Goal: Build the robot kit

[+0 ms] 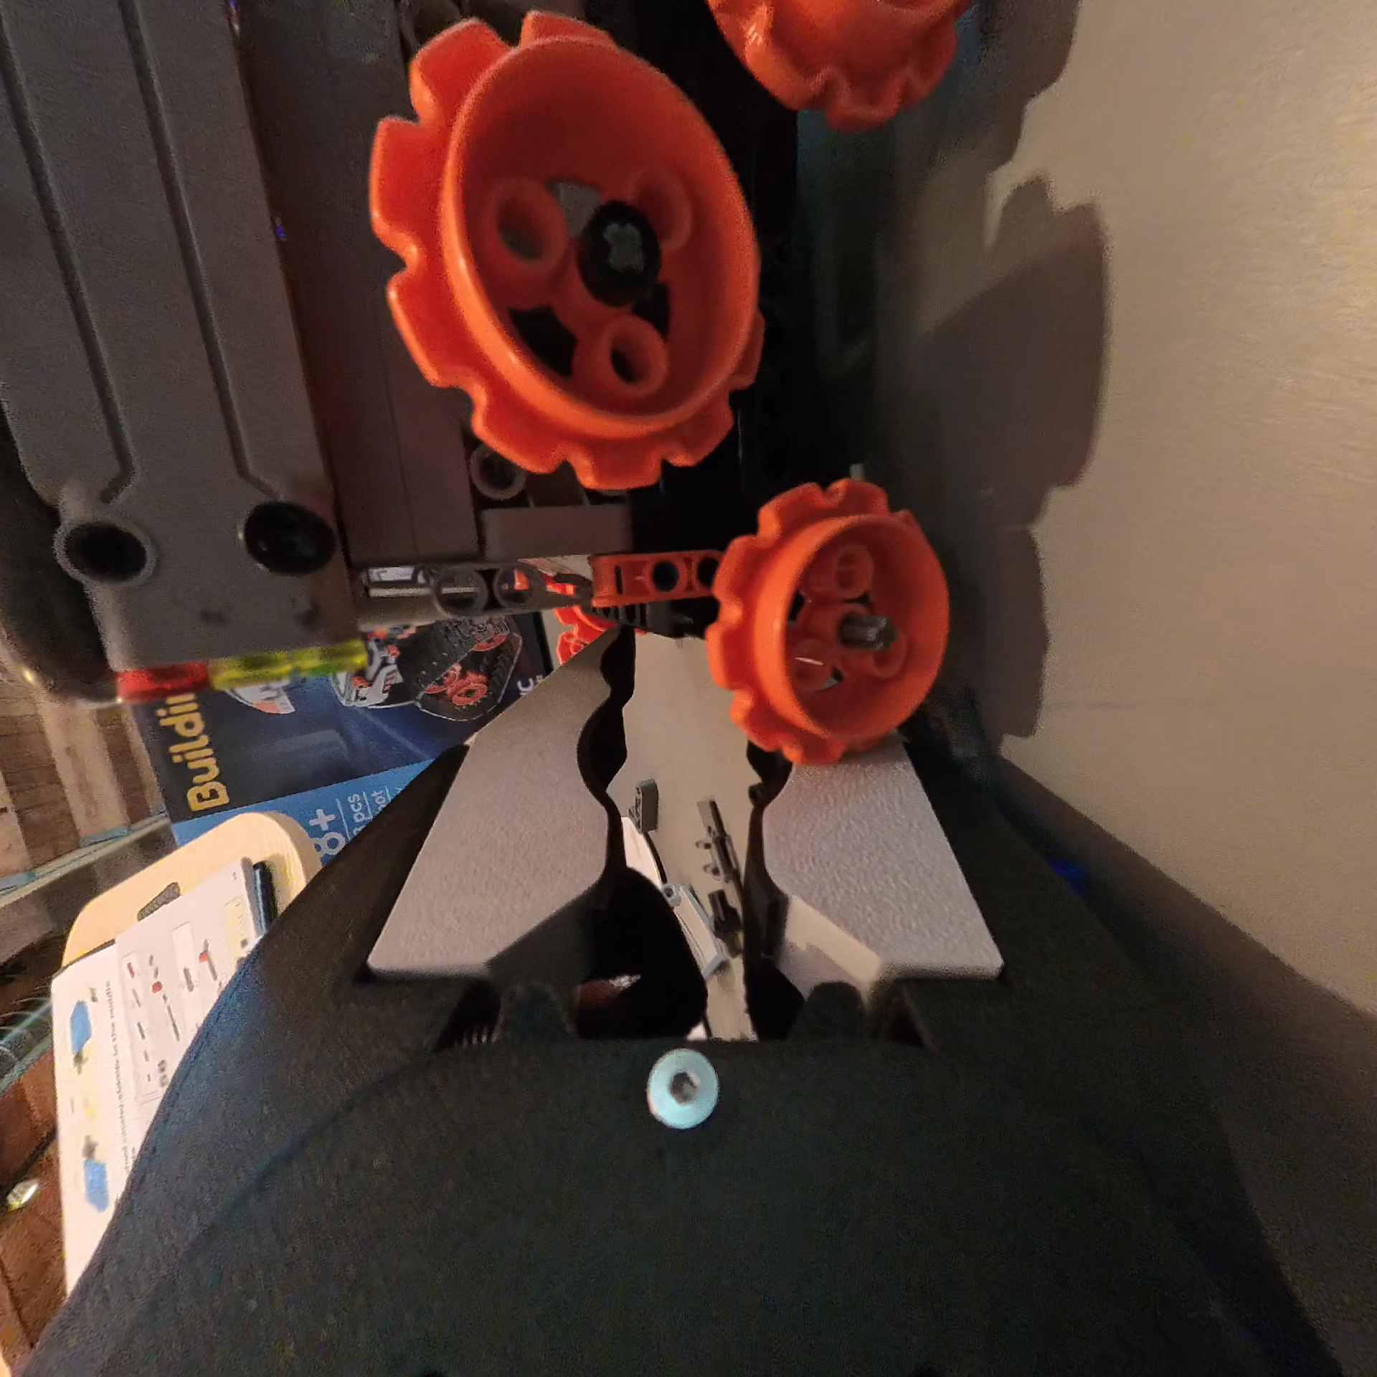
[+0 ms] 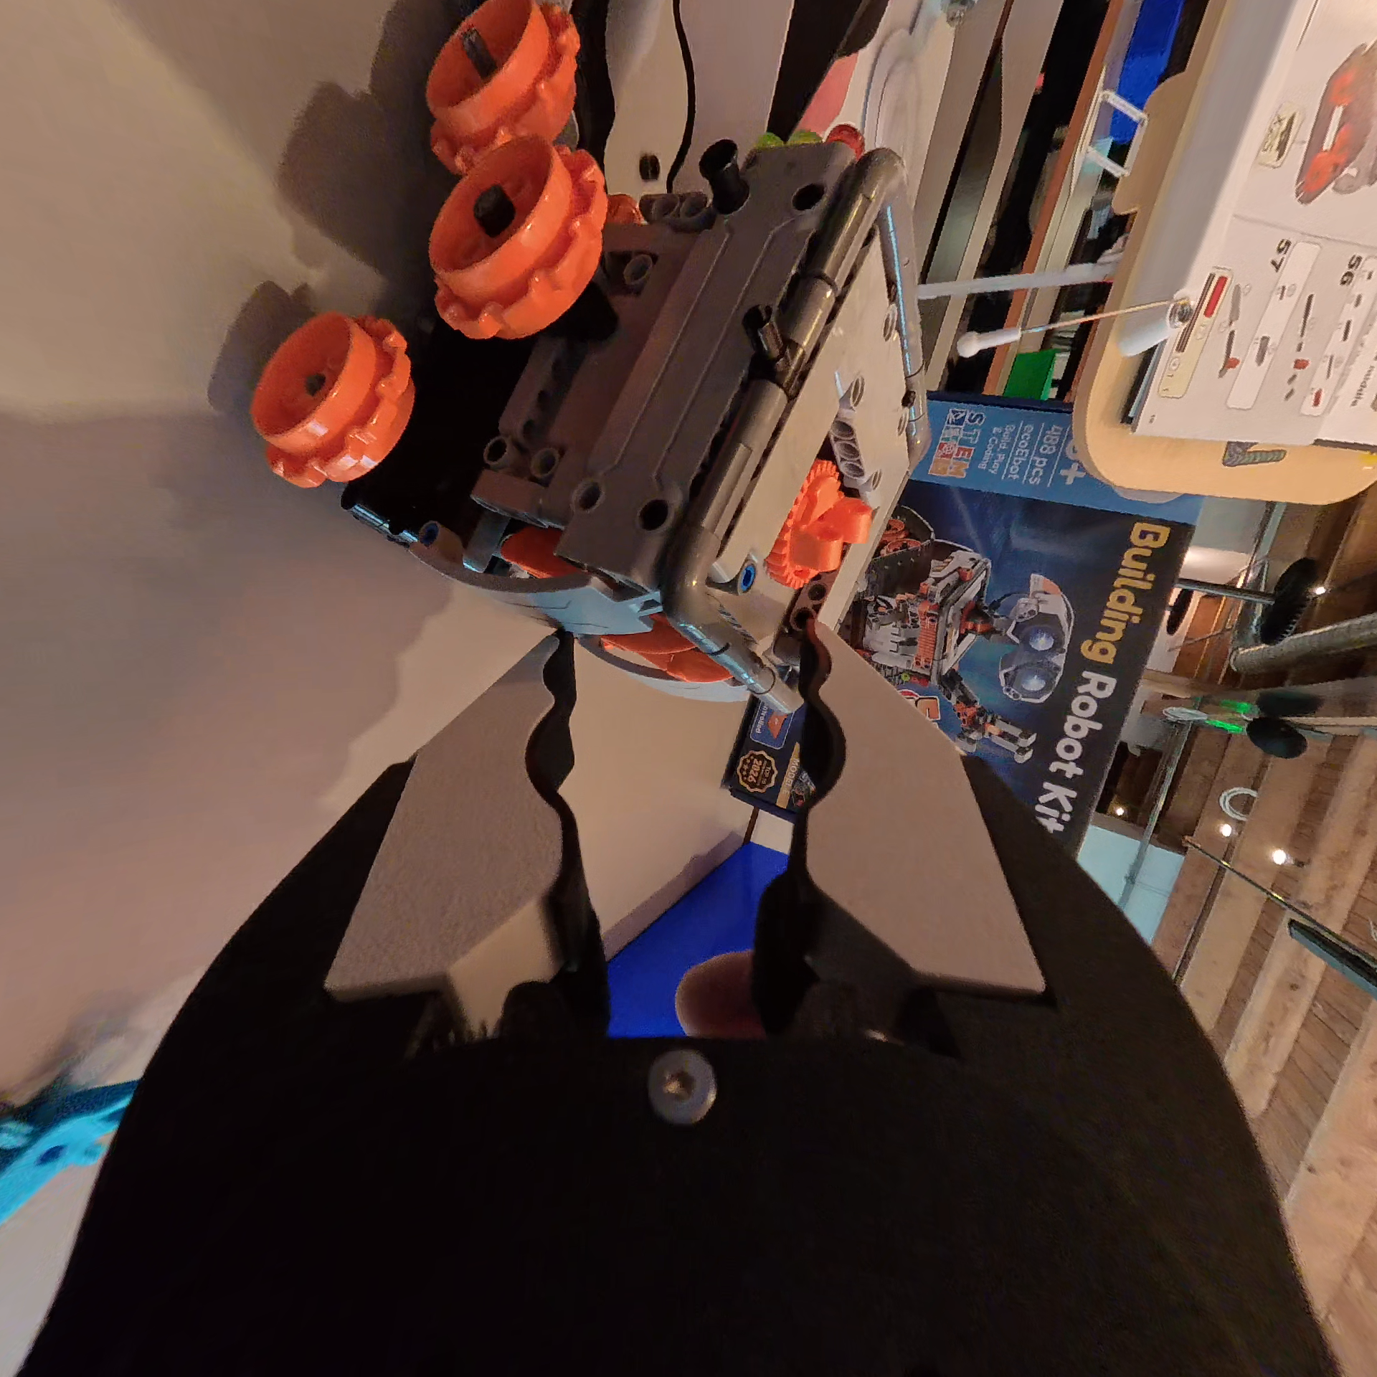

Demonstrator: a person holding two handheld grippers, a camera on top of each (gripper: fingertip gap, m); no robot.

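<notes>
Left hand-held gripper [image 1: 689,648]: jaws parted with a clear gap between them and nothing clasped; the right fingertip lies just beside, perhaps touching, the smallest orange toothed wheel [image 1: 827,622] of a brick-built model. A larger orange wheel [image 1: 566,253] is mounted above it on the model's grey housing [image 1: 171,313], and part of a third orange wheel [image 1: 834,52] shows at the top edge of the view. Small dark loose pieces [image 1: 715,842] lie on the white desk [image 1: 1207,447] seen between the fingers.

Right hand-held gripper [image 2: 682,641]: jaws likewise spread and empty, tips just beside the lower end of the same grey model [image 2: 670,387], close to its curved grey bar [image 2: 700,596]; whether they touch it cannot be told. Three orange wheels [image 2: 514,238] line the model's side toward the desk [image 2: 149,596]. An orange gear [image 2: 816,521] sits on the opposite side.

Background: a blue kit box [image 2: 1043,633], closed, contents hidden, stands beyond the model. An open instruction booklet [image 2: 1281,261] rests on a pale wooden holder [image 2: 1110,417], also visible in the left wrist view [image 1: 134,1058]. Something blue [image 2: 693,931] lies near the desk's edge beneath the right gripper.
</notes>
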